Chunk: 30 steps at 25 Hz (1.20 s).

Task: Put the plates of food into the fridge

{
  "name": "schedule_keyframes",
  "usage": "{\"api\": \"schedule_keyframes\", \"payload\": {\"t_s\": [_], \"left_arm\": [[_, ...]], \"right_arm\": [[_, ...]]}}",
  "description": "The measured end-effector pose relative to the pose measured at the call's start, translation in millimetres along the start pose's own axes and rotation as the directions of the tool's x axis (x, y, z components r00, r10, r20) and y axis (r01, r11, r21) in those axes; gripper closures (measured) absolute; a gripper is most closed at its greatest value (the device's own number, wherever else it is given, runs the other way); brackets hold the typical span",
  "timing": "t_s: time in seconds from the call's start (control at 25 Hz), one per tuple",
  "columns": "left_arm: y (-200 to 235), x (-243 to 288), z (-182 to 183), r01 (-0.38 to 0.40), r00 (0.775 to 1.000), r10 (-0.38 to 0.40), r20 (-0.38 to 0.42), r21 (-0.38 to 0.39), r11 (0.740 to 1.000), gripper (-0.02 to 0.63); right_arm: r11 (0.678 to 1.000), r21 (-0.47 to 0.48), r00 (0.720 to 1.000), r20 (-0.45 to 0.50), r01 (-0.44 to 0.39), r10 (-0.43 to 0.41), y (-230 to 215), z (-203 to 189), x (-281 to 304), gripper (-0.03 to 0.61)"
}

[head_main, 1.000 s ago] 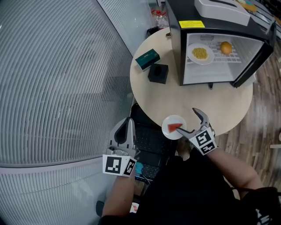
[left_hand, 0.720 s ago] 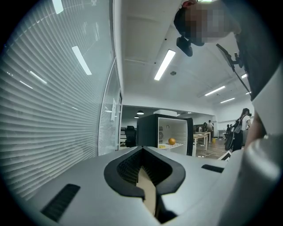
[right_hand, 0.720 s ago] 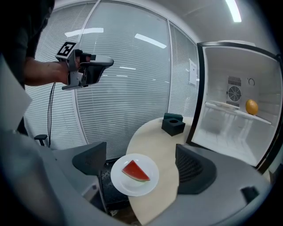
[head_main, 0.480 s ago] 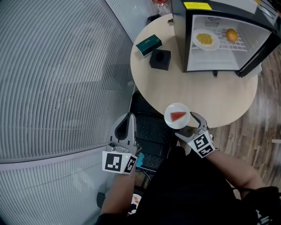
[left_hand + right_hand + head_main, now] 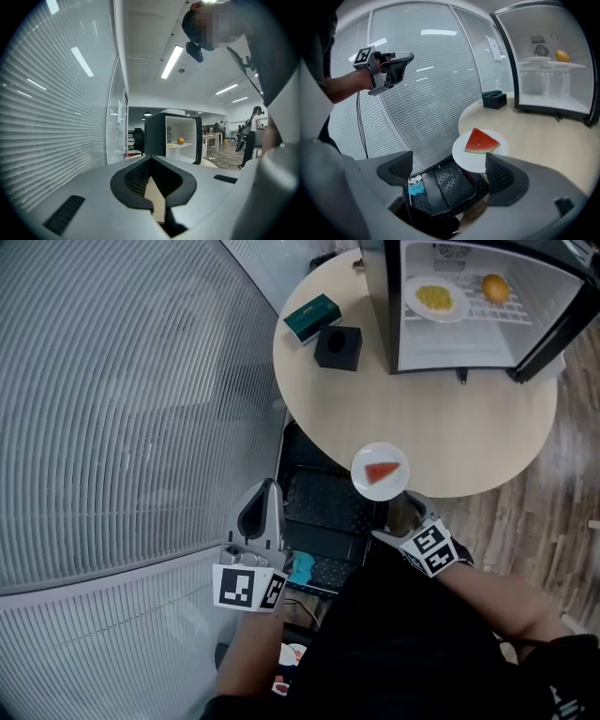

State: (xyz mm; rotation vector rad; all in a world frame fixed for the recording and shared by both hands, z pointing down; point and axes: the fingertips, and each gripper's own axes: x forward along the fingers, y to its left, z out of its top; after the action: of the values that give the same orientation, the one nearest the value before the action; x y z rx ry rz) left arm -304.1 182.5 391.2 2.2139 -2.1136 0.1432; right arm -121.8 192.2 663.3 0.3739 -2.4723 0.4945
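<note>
A white plate with a red watermelon wedge (image 5: 380, 471) (image 5: 479, 146) lies at the near edge of the round table (image 5: 441, 432), partly over the rim. My right gripper (image 5: 401, 513) (image 5: 450, 171) is open just behind and below it, jaws wide apart; the plate sits close to the right-hand jaw. The open black fridge (image 5: 469, 324) (image 5: 548, 75) (image 5: 176, 138) holds a plate of yellow food (image 5: 436, 298) and an orange (image 5: 496, 288) on its shelf. My left gripper (image 5: 260, 517) (image 5: 151, 161) (image 5: 391, 65) is shut and empty, held well left of the table.
A green box (image 5: 313, 317) and a black cube-shaped box (image 5: 338, 347) stand on the table's far left. The fridge door (image 5: 567, 329) swings out at the right. A black seat (image 5: 323, 521) sits under the table's near edge. A ribbed glass wall (image 5: 131, 399) fills the left.
My right gripper has drawn back toward me and dropped lower, so the plate now hides its jaws from above. The plate keeps its place on the table. The left gripper has barely moved.
</note>
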Motion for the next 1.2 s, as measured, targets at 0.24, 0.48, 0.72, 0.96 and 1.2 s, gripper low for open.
{"api": "schedule_keyframes", "payload": {"t_s": [0.24,0.48,0.72,0.96,1.2], "left_arm": [[-5,11,9,-0.003,1.0,0.002,0.019,0.018,1.0,0.607],[0,11,16,-0.038,0.998,0.036,0.044,0.039,0.999,0.607],[12,12,10,-0.053,0.998,0.052,0.018,0.029,0.998,0.607],[21,13,9,-0.062,0.998,0.062,0.009,0.037,0.997,0.607],[29,13,6,-0.071,0.997,0.071,0.0,0.035,0.997,0.607]], "right_arm": [[0.99,0.138,0.998,-0.05,-0.027,0.035,-5,-27,4,0.077],[0.923,0.378,0.993,-0.067,-0.068,0.1,-14,-51,19,0.147],[0.667,0.737,0.99,0.024,-0.111,0.137,-22,-55,39,0.15],[0.492,0.865,0.994,0.057,-0.094,0.09,-39,-50,50,0.221],[0.446,0.89,0.995,0.073,-0.094,0.064,-49,-44,59,0.267]]}}
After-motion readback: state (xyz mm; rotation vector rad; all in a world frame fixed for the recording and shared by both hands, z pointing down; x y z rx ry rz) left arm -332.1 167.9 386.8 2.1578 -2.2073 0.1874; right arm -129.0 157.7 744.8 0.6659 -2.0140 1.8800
